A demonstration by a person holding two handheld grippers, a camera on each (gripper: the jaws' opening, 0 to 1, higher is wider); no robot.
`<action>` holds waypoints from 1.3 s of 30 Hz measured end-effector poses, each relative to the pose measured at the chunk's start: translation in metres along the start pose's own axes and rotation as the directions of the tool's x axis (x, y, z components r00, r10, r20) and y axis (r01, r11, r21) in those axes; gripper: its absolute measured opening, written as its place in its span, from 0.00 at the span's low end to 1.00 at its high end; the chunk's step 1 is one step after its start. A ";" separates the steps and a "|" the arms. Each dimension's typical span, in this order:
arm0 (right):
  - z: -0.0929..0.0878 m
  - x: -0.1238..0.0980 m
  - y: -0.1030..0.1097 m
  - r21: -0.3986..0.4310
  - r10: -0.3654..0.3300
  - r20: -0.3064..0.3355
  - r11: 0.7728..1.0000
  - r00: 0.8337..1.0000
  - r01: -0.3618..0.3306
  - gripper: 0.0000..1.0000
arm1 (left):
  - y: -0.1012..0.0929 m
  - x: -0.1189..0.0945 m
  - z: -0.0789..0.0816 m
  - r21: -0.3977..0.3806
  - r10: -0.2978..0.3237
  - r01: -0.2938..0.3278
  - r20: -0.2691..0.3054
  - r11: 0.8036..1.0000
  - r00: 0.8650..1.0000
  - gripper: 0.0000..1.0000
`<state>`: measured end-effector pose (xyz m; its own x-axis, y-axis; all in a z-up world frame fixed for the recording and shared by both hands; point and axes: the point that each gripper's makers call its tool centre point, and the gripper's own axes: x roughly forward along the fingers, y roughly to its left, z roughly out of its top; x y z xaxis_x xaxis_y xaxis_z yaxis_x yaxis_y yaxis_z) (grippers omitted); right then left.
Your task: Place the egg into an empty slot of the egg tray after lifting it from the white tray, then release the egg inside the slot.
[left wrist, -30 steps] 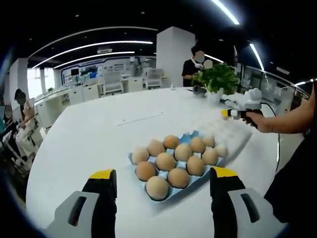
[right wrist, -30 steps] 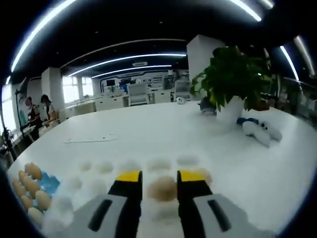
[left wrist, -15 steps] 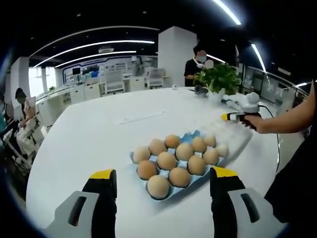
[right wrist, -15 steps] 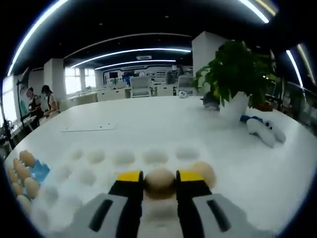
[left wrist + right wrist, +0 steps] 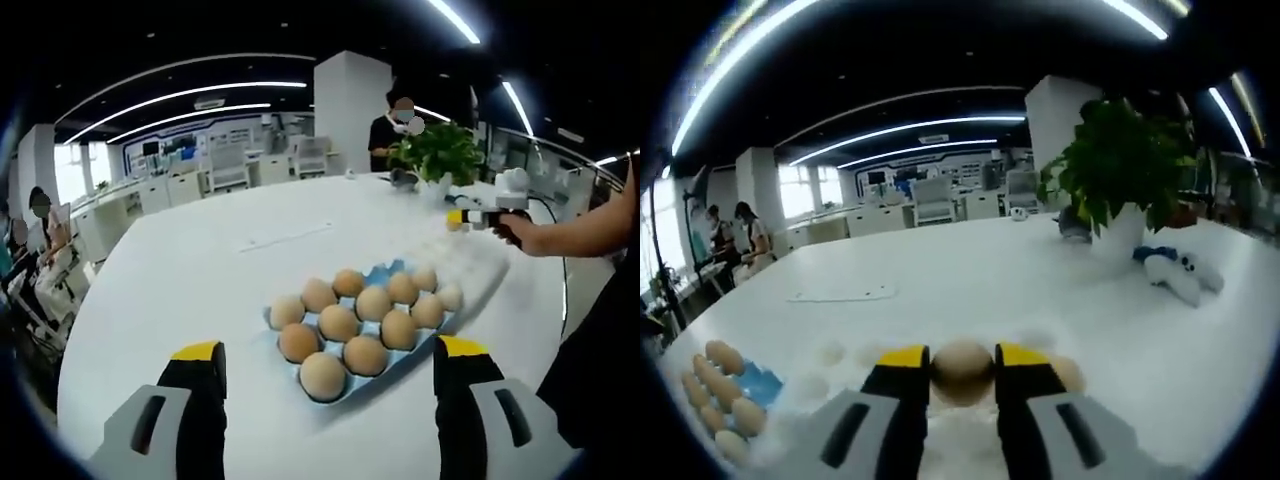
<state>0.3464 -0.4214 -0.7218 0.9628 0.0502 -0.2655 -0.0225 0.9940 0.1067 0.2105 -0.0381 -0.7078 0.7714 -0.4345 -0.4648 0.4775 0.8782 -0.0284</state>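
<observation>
Right hand-held gripper (image 5: 962,362): yellow-tipped jaws clamped on a tan egg (image 5: 962,368), one jaw on each side, egg held up off the white tray (image 5: 830,385). Another egg (image 5: 1068,373) sits in the white tray just right of the jaws. The white tray's dimples are blurred, low in the right gripper view. Blue egg tray (image 5: 758,383) with brown eggs at far left of that view, touching or just beside the white tray.

Left hand-held gripper (image 5: 330,355): jaws wide apart, holding nothing, touching nothing, hovering near side of the blue egg tray (image 5: 392,273). Tray is mostly filled with brown eggs; blue shows at its far end, free slot there can't be confirmed. White tray (image 5: 478,268) lies beyond it, to the right. In the left gripper view the right hand-held gripper (image 5: 456,217) shows in a person's hand (image 5: 516,232) above the white tray, the egg (image 5: 454,222) barely visible at its tip.

Both trays rest on a round white desk (image 5: 180,290). A potted plant (image 5: 1120,165) and a white-and-blue soft toy (image 5: 1172,272) stand further back on the desk, well apart from the trays. A flat sheet (image 5: 842,294) lies on the desk further back, on the left.
</observation>
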 end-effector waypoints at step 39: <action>-0.039 0.011 0.232 -0.104 0.519 -0.133 0.840 0.845 -0.532 0.25 | 0.004 -0.002 0.002 -0.046 0.007 -0.006 0.026 0.999 1.000 0.98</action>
<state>0.3408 -0.1869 -0.7378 0.7658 0.5709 -0.2959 -0.5595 0.8184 0.1310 0.2114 -0.0342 -0.7048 0.7855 -0.4330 -0.4422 0.4530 0.8891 -0.0660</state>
